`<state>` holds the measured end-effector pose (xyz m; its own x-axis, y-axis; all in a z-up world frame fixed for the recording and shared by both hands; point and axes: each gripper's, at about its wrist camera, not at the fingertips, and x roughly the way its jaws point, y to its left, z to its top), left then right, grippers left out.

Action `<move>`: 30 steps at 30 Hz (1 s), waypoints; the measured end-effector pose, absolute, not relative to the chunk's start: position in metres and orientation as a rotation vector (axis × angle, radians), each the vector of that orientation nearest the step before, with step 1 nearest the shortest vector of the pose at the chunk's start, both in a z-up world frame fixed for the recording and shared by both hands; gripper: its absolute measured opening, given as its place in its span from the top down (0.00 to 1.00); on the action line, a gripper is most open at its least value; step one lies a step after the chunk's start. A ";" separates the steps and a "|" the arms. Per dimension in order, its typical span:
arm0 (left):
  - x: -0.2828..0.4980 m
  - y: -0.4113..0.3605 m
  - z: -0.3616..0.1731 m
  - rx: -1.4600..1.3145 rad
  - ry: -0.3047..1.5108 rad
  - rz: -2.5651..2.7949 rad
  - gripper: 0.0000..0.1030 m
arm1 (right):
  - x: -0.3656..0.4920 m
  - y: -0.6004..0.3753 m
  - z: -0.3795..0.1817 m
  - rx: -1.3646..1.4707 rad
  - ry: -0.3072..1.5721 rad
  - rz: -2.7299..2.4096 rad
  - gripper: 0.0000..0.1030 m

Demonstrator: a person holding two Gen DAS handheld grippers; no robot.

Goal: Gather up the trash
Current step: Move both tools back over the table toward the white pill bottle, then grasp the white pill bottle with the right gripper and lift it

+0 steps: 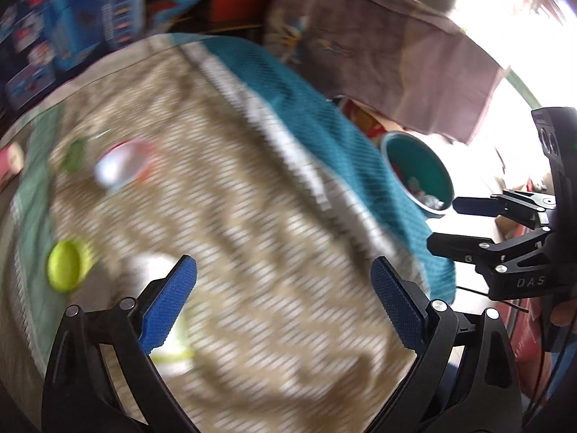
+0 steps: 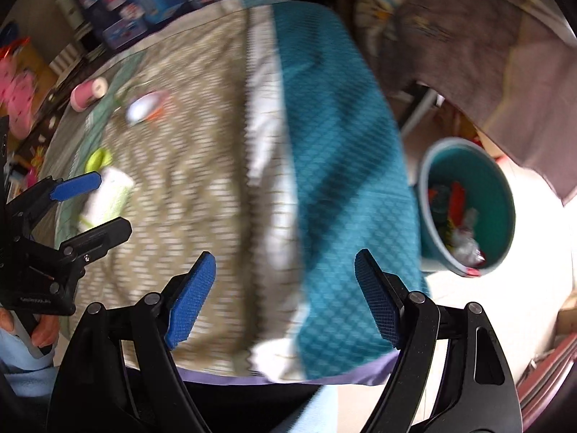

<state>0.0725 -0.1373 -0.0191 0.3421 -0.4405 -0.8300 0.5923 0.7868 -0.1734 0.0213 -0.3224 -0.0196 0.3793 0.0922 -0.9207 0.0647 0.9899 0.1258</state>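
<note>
Both views are blurred by motion. Trash lies on a table under a beige and teal cloth (image 1: 252, 216): a yellow-green lid (image 1: 66, 265), a white crumpled wrapper (image 2: 108, 198), and a silver and red wrapper (image 1: 122, 167), also in the right wrist view (image 2: 146, 106). A teal bin (image 2: 468, 205) holding wrappers stands beside the table's right edge; it also shows in the left wrist view (image 1: 418, 176). My left gripper (image 1: 283, 310) is open and empty above the cloth, with the white wrapper by its left finger. My right gripper (image 2: 285, 299) is open and empty over the table's near edge.
A pink roll (image 2: 88, 92) lies at the table's far left. Blue printed boxes (image 2: 144, 0) stand behind the table. A grey-brown cloth (image 2: 468, 54) hangs over the bin at the back right. Pink items (image 2: 16, 104) sit at far left.
</note>
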 end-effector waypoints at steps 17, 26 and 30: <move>0.083 0.052 -0.041 0.021 1.019 -0.425 0.06 | 0.077 -0.157 -0.025 -0.010 1.213 0.215 0.26; 0.097 0.090 -0.056 -0.026 1.049 -0.384 0.05 | 0.102 -0.122 -0.039 -0.010 1.260 0.230 0.26; 0.104 0.094 -0.061 -0.023 1.058 -0.375 0.06 | 0.111 -0.117 -0.050 0.001 1.285 0.234 0.26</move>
